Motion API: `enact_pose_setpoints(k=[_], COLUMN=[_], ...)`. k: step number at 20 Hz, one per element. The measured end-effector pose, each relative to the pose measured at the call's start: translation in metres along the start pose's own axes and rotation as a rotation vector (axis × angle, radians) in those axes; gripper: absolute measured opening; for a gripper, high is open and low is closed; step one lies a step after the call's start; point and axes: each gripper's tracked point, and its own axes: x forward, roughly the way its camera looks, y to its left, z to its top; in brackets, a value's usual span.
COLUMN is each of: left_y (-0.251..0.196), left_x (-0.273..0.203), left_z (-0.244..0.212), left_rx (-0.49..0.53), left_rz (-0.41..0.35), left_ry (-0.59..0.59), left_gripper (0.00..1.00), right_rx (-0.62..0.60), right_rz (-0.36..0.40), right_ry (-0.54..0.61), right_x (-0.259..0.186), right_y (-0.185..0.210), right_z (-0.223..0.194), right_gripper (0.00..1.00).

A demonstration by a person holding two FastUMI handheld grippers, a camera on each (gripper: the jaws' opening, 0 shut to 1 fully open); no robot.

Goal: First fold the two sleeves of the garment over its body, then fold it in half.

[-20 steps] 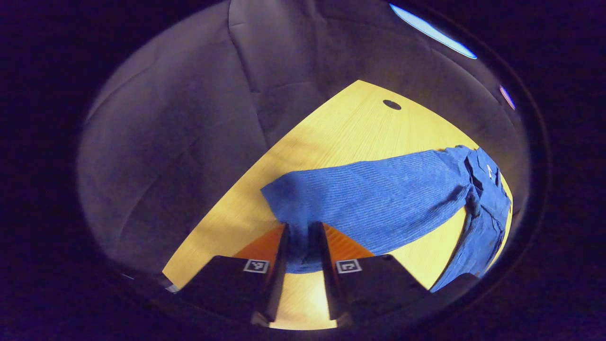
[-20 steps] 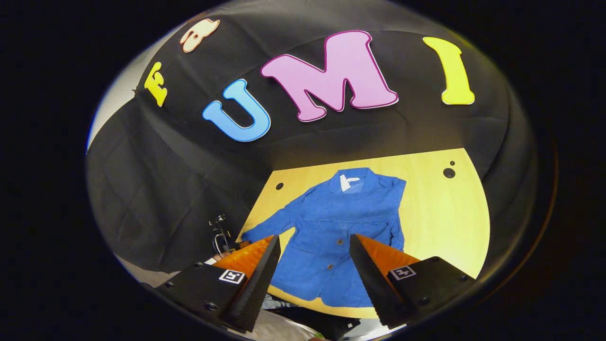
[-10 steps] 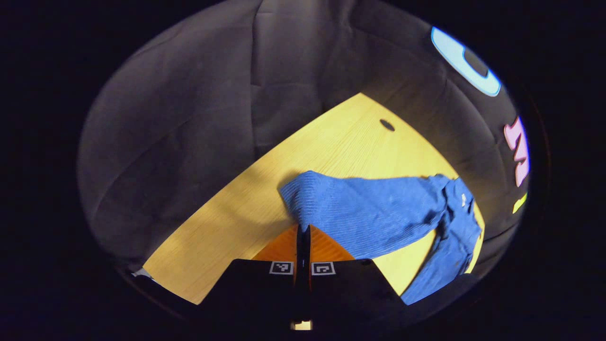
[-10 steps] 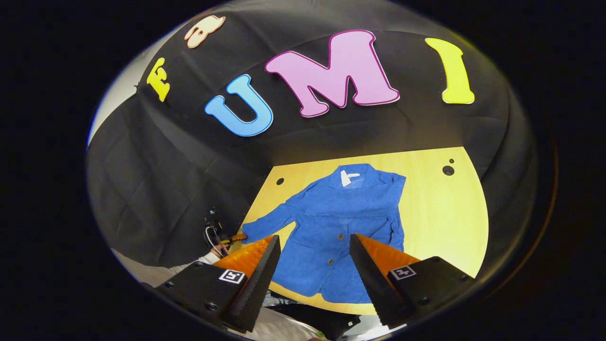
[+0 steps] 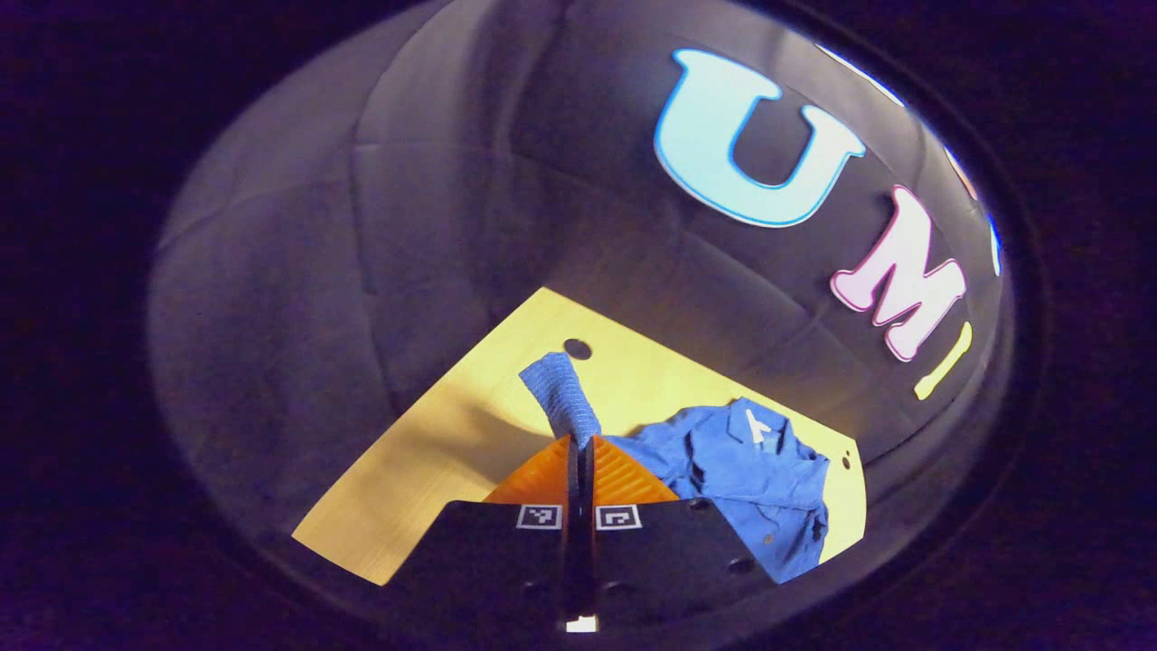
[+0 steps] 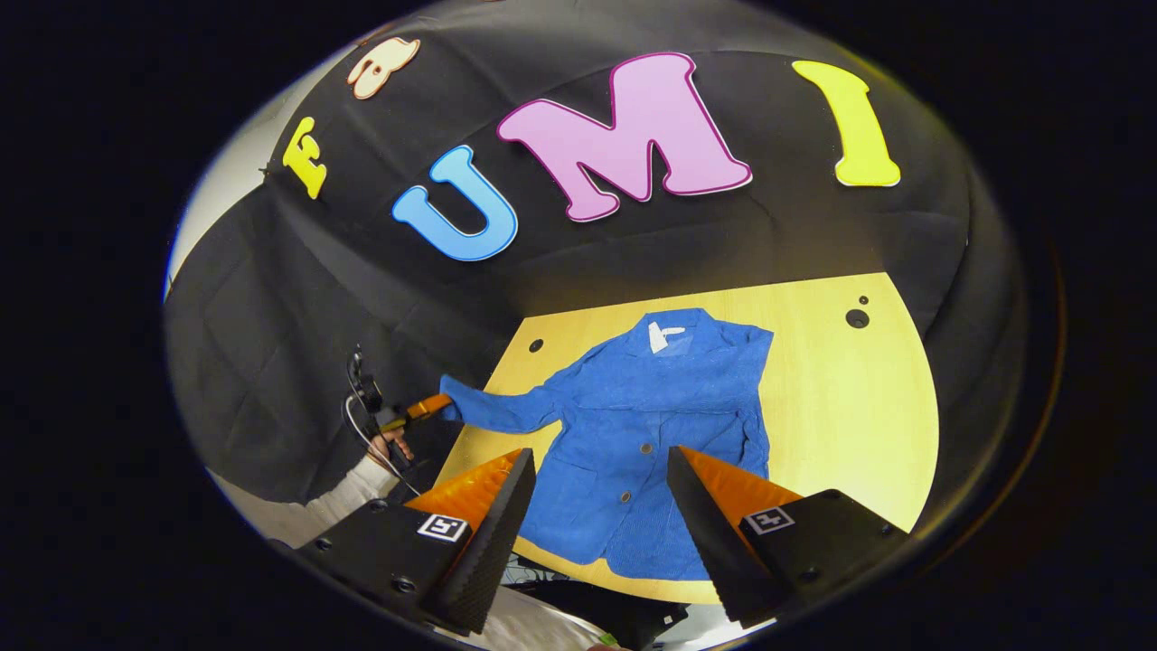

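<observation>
In the right gripper view the garment (image 6: 651, 425) lies on the counter (image 6: 841, 407), collar toward the far wall. Its sleeve (image 6: 493, 411) stretches to frame left — past the counter's edge — where the left tool (image 6: 432, 409) pinches its cuff; the right tool (image 6: 597, 470), fingers apart, hangs at lower centre before the hem.

A pale wooden desk (image 6: 841, 407) carries everything, its top showing a dark round hole near the far left corner (image 6: 535, 345) and a larger hole with a smaller one beside it near the far right corner (image 6: 857, 317). Directly on it lies a blue jacket (image 6: 651, 425), spread front up with its collar toward the far edge and its hem near the front edge. The jacket sits on the left half of the desk, and bare wood runs along its right side.
</observation>
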Motion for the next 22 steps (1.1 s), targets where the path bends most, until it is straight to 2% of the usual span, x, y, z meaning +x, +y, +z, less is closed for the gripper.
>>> enact_pose_setpoints(k=[2, 5, 8, 11, 14, 16, 19, 22], left_y=[-0.066, -0.169, -0.259, -0.323, -0.374, -0.401, -0.411, -0.406], left_x=[0.001, 0.018, 0.049, 0.088, 0.130, 0.158, 0.191, 0.218], left_z=[0.033, 0.039, 0.016, -0.022, -0.078, -0.113, -0.163, -0.206], left_rx=[0.054, 0.188, 0.242, 0.304, 0.423, 0.432, 0.449, 0.522], left_rz=[-0.072, -0.169, -0.255, -0.291, -0.284, -0.295, -0.258, -0.196], left_ry=[-0.083, -0.090, -0.030, 0.072, 0.202, 0.260, 0.366, 0.436], left_gripper=[0.00, 0.00, 0.00, 0.00, 0.00, 0.00, 0.00, 0.00], right_rx=[0.012, 0.040, 0.061, 0.101, 0.152, 0.178, 0.213, 0.256], right_rz=[0.003, -0.005, -0.047, -0.067, -0.076, -0.094, -0.114, -0.109], right_ry=[-0.011, -0.023, -0.017, -0.021, -0.010, 0.004, 0.026, 0.032], right_x=[-0.006, -0.020, -0.033, -0.044, -0.047, -0.047, -0.048, -0.052], right_y=[-0.012, -0.036, -0.072, -0.102, -0.135, -0.161, -0.190, -0.205], right_z=[-0.001, -0.009, -0.020, -0.030, -0.047, -0.058, -0.075, -0.088], right_gripper=[0.94, 0.94, 0.94, 0.94, 0.94, 0.94, 0.94, 0.94])
